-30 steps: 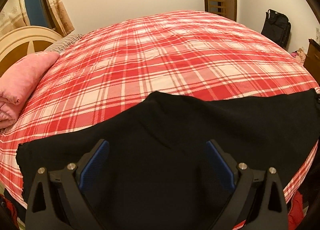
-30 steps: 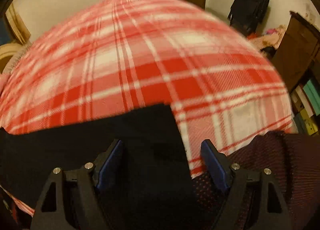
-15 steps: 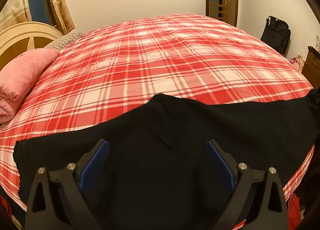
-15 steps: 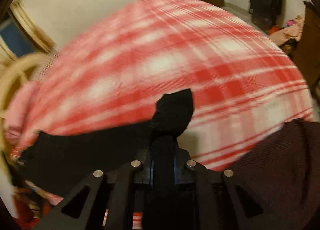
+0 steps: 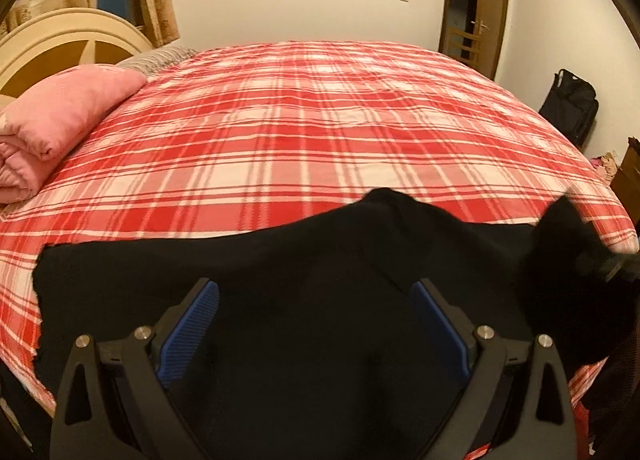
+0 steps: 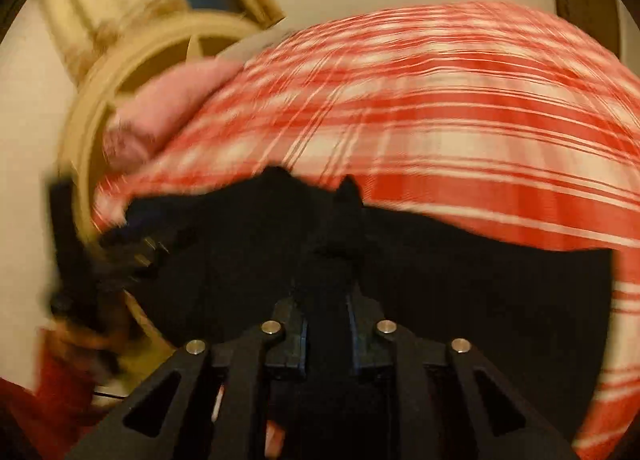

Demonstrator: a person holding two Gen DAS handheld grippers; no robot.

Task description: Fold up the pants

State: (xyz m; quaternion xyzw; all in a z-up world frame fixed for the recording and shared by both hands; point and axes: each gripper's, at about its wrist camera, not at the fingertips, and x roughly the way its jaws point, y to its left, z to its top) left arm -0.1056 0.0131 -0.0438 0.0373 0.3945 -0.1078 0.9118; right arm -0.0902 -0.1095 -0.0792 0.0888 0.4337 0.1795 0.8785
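Observation:
Black pants (image 5: 320, 244) lie across the near edge of a bed with a red and white plaid cover (image 5: 320, 120). My left gripper (image 5: 316, 292) hovers open over the middle of the pants, with nothing pinched between its blue pads (image 5: 192, 320). My right gripper (image 6: 326, 292) has a bunch of the black pants (image 6: 348, 212) between its narrow-set fingers; its jaws are opening slightly, with the cloth still between them. In the left wrist view that lifted pants end (image 5: 560, 236) stands up at the right, carried over the rest. The right wrist view is blurred by motion.
A folded pink blanket (image 5: 60, 120) lies at the left by the cream headboard (image 5: 68, 36). A black bag (image 5: 572, 108) stands on the floor at the right, near a door (image 5: 476, 20). Beyond the pants the plaid cover is flat.
The right gripper went from open over the pants' end to shut on it, then swept left with the cloth lifted. The left gripper stayed open, drifting slightly.

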